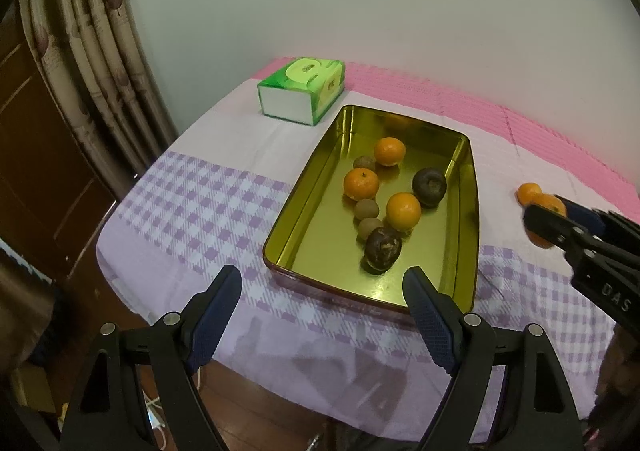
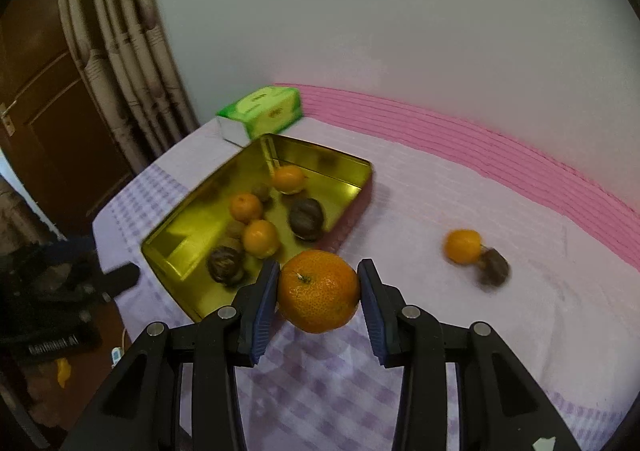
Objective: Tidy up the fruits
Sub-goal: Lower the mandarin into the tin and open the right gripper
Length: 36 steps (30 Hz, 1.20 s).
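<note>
An orange (image 2: 319,291) sits clamped between the pads of the right tool (image 2: 319,293), held above the tabletop (image 2: 420,203) just beside the gold tray (image 2: 176,219), which holds other fruit. The left tool (image 1: 322,317) hangs released, grasping nothing, near the tray's front edge.

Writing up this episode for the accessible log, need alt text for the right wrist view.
The right tool grips a mandarin between its blue pads, above a purple checked tablecloth. Behind it, a gold tin tray holds three mandarins, two dark fruits and small brown ones. To the right, one mandarin and a dark fruit lie on the cloth.
</note>
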Motion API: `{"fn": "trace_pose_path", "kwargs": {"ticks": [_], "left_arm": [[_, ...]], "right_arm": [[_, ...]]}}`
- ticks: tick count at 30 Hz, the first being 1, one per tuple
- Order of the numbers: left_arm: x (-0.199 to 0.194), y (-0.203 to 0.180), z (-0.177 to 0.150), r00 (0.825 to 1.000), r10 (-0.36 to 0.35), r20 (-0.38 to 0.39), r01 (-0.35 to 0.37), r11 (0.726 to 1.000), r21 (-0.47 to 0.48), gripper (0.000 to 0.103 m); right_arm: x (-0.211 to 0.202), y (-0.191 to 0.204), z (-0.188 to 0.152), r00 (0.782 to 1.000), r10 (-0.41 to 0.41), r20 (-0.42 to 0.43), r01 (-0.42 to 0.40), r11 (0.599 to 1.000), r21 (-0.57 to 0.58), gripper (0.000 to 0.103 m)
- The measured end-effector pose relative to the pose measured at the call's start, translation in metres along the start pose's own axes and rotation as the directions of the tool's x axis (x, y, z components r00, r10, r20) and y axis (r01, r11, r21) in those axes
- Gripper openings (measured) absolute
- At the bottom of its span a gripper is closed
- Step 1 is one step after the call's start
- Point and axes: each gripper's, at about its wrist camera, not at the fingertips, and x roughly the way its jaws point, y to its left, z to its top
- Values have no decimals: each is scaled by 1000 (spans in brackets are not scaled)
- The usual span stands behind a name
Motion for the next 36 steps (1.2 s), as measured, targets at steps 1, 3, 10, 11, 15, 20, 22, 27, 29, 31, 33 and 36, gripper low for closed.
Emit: {"fn": "trace_pose_path", "kwargs": {"ticks": [1,3,10,11,15,20,22,27,29,31,33,36], "left_arm": [[1,1,0,1000,2,-3,-2,1000,-5,83],[2,4,1,1000,8,-7,-8,1000,-12,83],[4,9,2,999,34,-16,-34,999,-36,91],[4,9,2,999,40,-16,-40,999,-35,92],[5,7,2,999,47,-23,-48,999,-25,93],[7,5,1,998,48,-30,-48,999,-14,94],[9,5,1,998,47,-35,-48,999,-13,94],[11,6,2,998,42,-44,-43,999,-17,94],[12,7,2,998,37,-50,-38,999,-19,94],[13,7,2,998,36,-54,-37,999,-19,94],[14,7,2,998,35,-58,-36,999,-19,94],[15,8,2,998,30,-63,-32,999,-23,94]], "right_arm": [[3,5,4,1000,6,-1,-6,1000,-11,37],[10,12,9,1000,20,-7,-21,1000,-21,37],[43,26,27,996,70,-48,-71,997,-10,37],[48,28,29,996,73,-55,-73,997,-10,37],[67,30,39,993,89,-80,-89,996,1,37],[89,41,53,991,86,-100,-89,996,-24,37],[98,44,56,991,77,-110,-81,996,-33,37],[118,44,64,990,67,-127,-71,997,-30,37],[123,44,66,989,66,-133,-70,997,-29,37],[127,45,68,989,65,-136,-70,997,-32,37],[131,47,70,988,63,-138,-68,997,-36,37],[135,49,71,988,61,-140,-67,997,-39,37]]}}
